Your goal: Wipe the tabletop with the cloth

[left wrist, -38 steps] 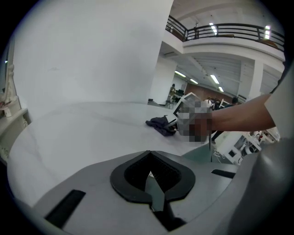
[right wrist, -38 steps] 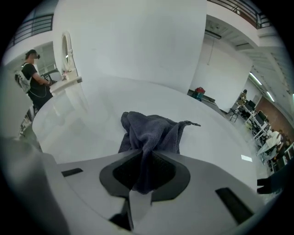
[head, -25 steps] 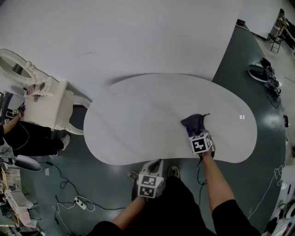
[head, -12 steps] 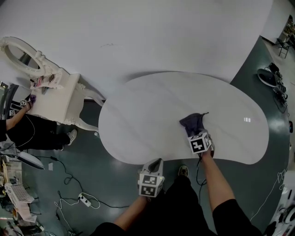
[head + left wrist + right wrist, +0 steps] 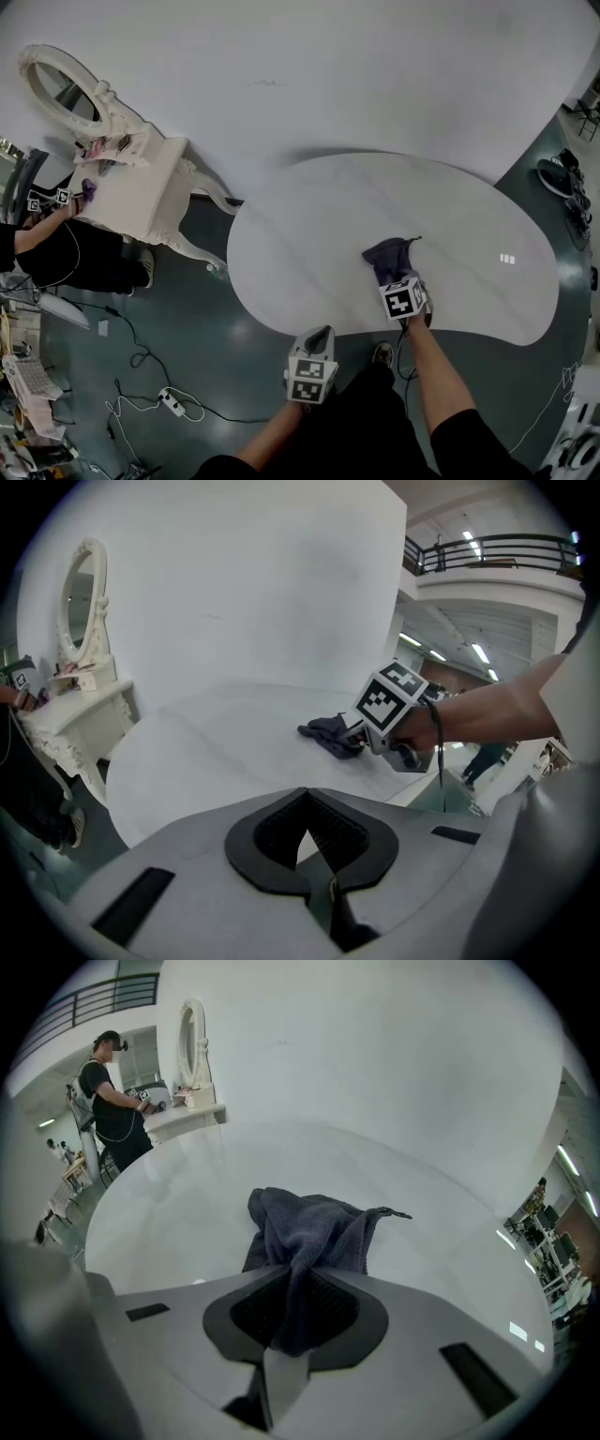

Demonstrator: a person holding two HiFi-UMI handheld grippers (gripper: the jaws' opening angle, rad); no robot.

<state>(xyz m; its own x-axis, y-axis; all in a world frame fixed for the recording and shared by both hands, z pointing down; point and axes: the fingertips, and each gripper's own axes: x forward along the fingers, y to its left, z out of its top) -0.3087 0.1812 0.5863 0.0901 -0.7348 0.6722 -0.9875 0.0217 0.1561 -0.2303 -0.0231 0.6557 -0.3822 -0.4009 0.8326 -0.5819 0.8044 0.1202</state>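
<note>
1. Right gripper (image 5: 295,1321) clamps the dark cloth (image 5: 309,1232), bunched on the white tabletop (image 5: 300,244) near its front edge.
2. Left gripper (image 5: 302,846) hangs off the table, jaws together, empty.
3. No wiped track shows; I'd guess most of the top remains.

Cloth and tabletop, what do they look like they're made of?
Cloth: dark grey-blue, matte, fuzzy napped surface with soft folds, likely microfibre or terry. Tabletop: white, smooth and glossy, showing bright light reflections; polished stone or laminate, can't tell which.
</note>
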